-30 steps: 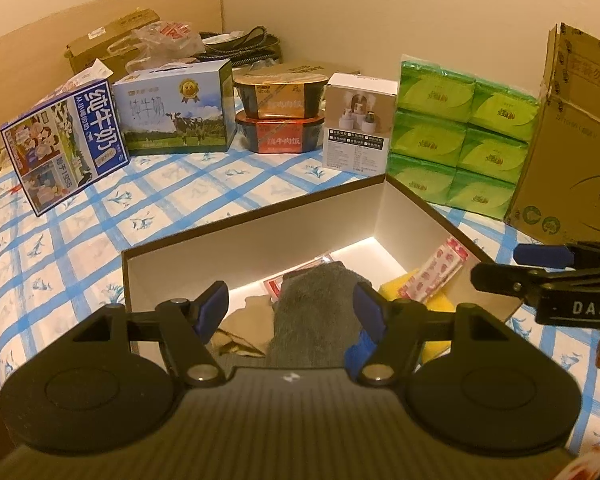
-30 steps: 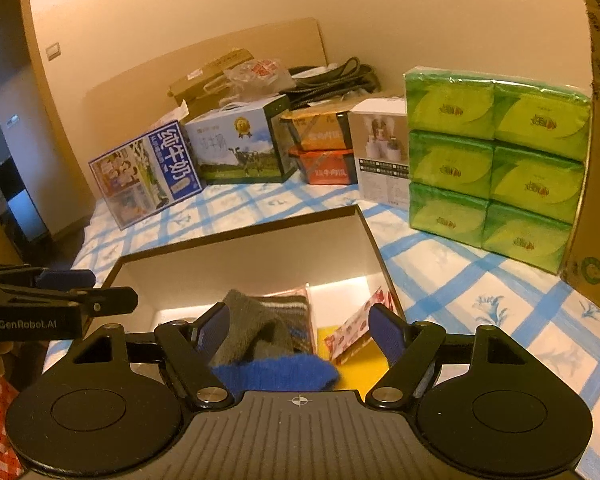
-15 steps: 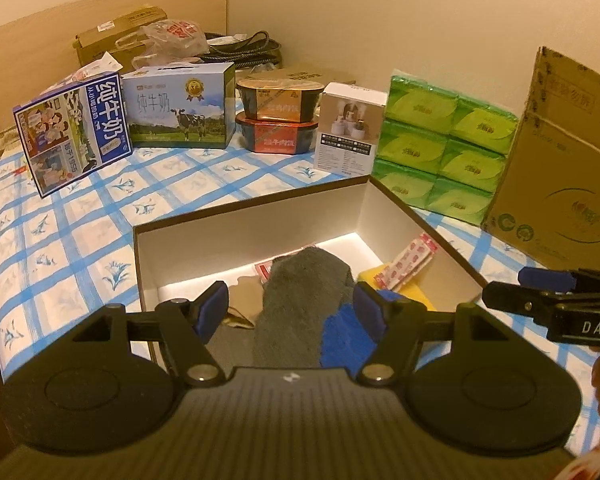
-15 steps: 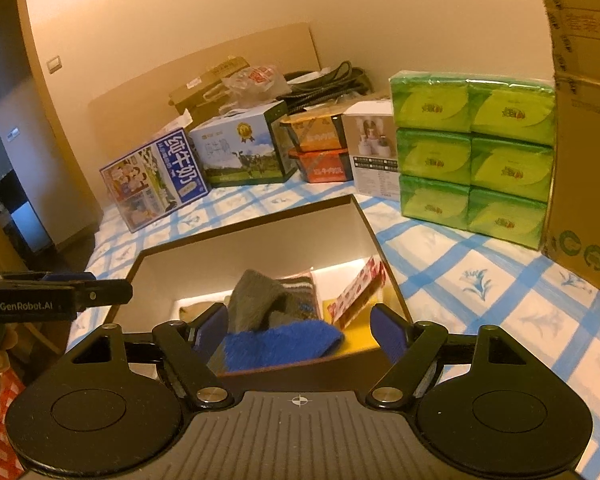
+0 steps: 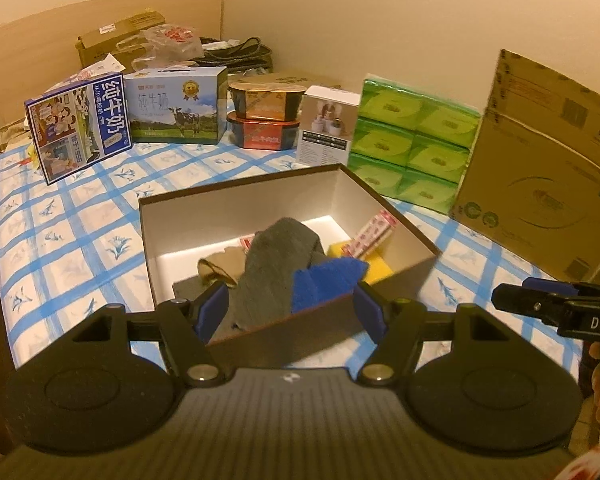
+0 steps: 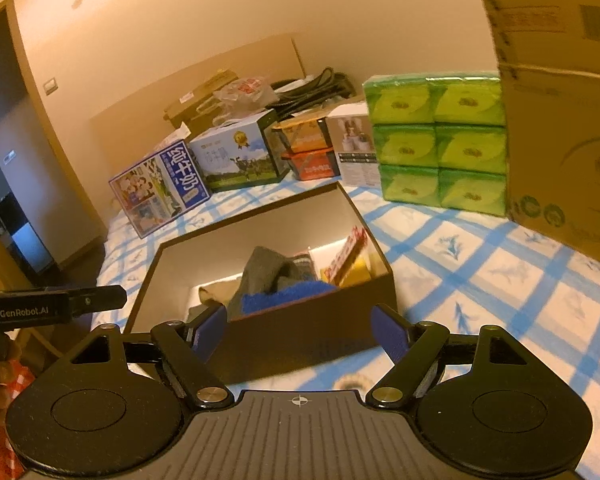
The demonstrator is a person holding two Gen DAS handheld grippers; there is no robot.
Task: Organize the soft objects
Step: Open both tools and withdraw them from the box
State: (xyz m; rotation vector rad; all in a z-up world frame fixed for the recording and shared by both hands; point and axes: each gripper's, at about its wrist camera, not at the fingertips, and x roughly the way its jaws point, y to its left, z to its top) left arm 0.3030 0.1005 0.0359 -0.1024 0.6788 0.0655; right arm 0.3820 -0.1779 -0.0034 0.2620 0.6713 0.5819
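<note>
**Both grippers empty in front of the filled box**

At the bottom centre of each wrist view the blue-padded fingers stood spread with nothing between them: the left gripper (image 5: pixel 288 314) and the right gripper (image 6: pixel 300 330) were both released and carried nothing. Each also showed in the other's view, the right one at the right edge of the left view and the left one at the left edge of the right view, both outside the box.

Just beyond the fingers, in the middle of both frames, the brown open box (image 5: pixel 236 204) sat on the blue-checked bedspread (image 5: pixel 72 236). The soft things lay inside it: a grey towel (image 5: pixel 278 256) draped down the middle, a blue cloth (image 5: pixel 326 282) against the near wall, a beige cloth (image 5: pixel 220 266) to the left, and a yellow sponge (image 5: pixel 374 268) at the right with a red-patterned packet (image 5: pixel 374 232) leaning over it.

Judging from this, a placing step looked finished and the hands were between items. The next move called for finding a soft thing outside the box; none showed loose on the bedspread, so the grippers would have to turn elsewhere.

Farther back, across the upper frame, stood milk cartons (image 5: pixel 78 126), stacked bowls (image 5: pixel 266 114), green tissue packs (image 5: pixel 414 148) and a cardboard box (image 5: pixel 540 168).
</note>
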